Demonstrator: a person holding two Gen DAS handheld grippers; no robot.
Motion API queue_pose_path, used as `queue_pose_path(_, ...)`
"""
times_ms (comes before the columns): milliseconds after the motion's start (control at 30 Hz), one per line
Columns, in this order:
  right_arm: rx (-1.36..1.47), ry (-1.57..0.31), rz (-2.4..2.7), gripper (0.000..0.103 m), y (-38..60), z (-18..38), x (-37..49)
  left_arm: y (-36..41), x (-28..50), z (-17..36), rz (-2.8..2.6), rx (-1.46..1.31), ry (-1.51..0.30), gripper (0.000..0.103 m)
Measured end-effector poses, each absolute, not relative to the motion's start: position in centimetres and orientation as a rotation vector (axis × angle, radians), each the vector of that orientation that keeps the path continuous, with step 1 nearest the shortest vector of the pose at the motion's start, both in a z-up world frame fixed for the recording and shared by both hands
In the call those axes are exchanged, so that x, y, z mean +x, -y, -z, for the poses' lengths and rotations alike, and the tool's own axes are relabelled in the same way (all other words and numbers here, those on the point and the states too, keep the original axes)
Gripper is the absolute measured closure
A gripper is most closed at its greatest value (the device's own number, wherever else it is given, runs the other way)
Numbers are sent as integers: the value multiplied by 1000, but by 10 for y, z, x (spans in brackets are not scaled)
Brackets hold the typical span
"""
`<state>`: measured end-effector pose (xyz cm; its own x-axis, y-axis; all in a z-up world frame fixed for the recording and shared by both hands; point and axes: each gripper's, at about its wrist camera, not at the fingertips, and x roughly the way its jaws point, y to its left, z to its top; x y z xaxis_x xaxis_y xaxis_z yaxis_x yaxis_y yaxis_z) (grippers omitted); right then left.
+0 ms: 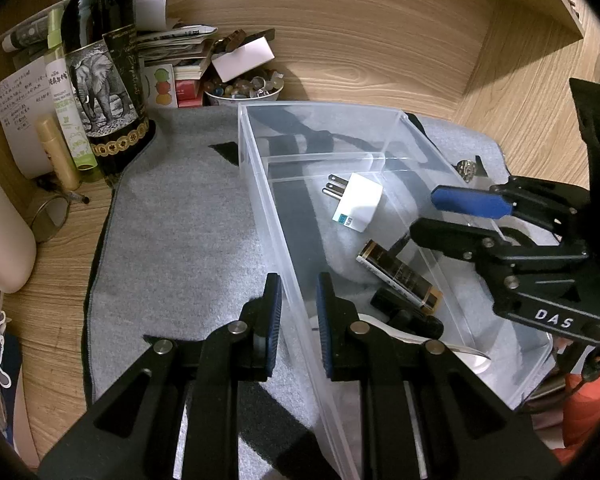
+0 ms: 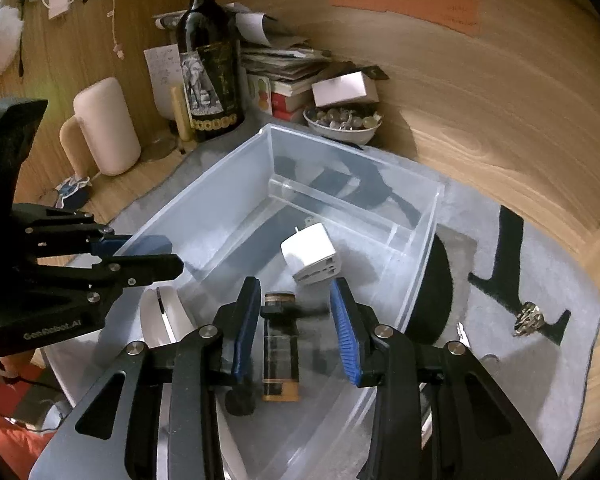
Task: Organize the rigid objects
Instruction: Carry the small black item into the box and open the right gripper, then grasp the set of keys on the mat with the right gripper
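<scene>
Left wrist view: the left gripper [image 1: 298, 320] straddles the near long wall of the clear plastic bin [image 1: 260, 184], one finger outside and one inside. Whether the pads actually touch the wall cannot be told. The bin rests on a grey felt mat [image 1: 172, 240] that covers a wooden desk [image 1: 380, 52]. Inside the bin lie a white plug adapter [image 1: 358, 202], a dark box with gold ends [image 1: 398, 276] and a small black object [image 1: 408, 314]. The right gripper [image 1: 440, 216] reaches over the far wall with its jaws apart, empty, above the box. A wine bottle with an elephant label [image 1: 100, 80] stands at the far left corner of the mat, beside a bowl of small stones [image 1: 242, 88].

Right wrist view: the right gripper [image 2: 294, 332] hangs over the bin [image 2: 428, 232] with its jaws spread wide and nothing between them. The box [image 2: 280, 360] lies directly below, between the two fingers, with the adapter [image 2: 312, 256] just beyond it. A clear divider [image 2: 340, 200] separates off the far end of the bin. The left gripper [image 2: 156, 256] sits at the left wall. A white computer mouse [image 2: 166, 316] lies below it, at the bin's near left corner. A metal key ring [image 2: 530, 318] rests on the mat [image 2: 540, 380], well apart from the bin.
</scene>
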<state>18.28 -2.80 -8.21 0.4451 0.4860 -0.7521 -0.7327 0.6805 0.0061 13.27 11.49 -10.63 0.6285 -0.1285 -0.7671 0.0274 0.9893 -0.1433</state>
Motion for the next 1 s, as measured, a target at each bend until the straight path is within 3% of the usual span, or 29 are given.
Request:
queue_pose_path(267,-311,-745,-743,58,42,63,181,-115,133,106,90,-122,-887,86)
queue_pose_path(700,-261,-641,-618,55,90,29,184,-115,133,106,89,-121,-887,86)
queue_pose_path(1000,-216,-706,-510,52,129,49,197,-115,132,106,89,-119,-887,86)
